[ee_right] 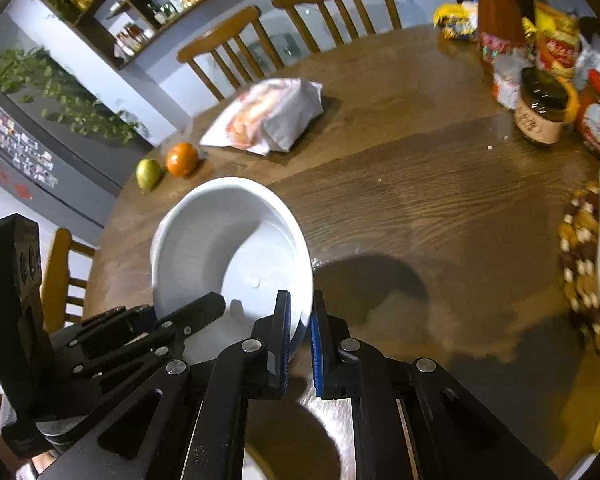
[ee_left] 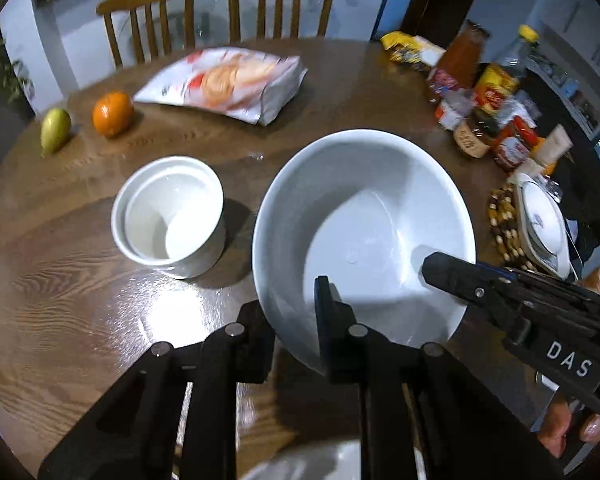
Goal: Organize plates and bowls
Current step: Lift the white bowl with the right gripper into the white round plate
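A large white bowl (ee_left: 364, 216) is held tilted above the wooden table (ee_left: 80, 300). My left gripper (ee_left: 290, 304) is shut on its near rim, one finger inside and one outside. My right gripper (ee_right: 300, 312) is shut on the bowl's (ee_right: 220, 240) right rim; it also shows in the left wrist view (ee_left: 440, 268). A stack of small white bowls (ee_left: 170, 216) stands on the table left of the large bowl. A stack of plates (ee_left: 544, 224) lies at the table's right edge on a beaded mat (ee_left: 500, 220).
An orange (ee_left: 112, 114) and a pear (ee_left: 55, 130) lie far left. A snack bag (ee_left: 228, 84) lies at the back. Jars, bottles and packets (ee_left: 484, 100) crowd the back right. Two wooden chairs (ee_left: 280, 4) stand behind the table.
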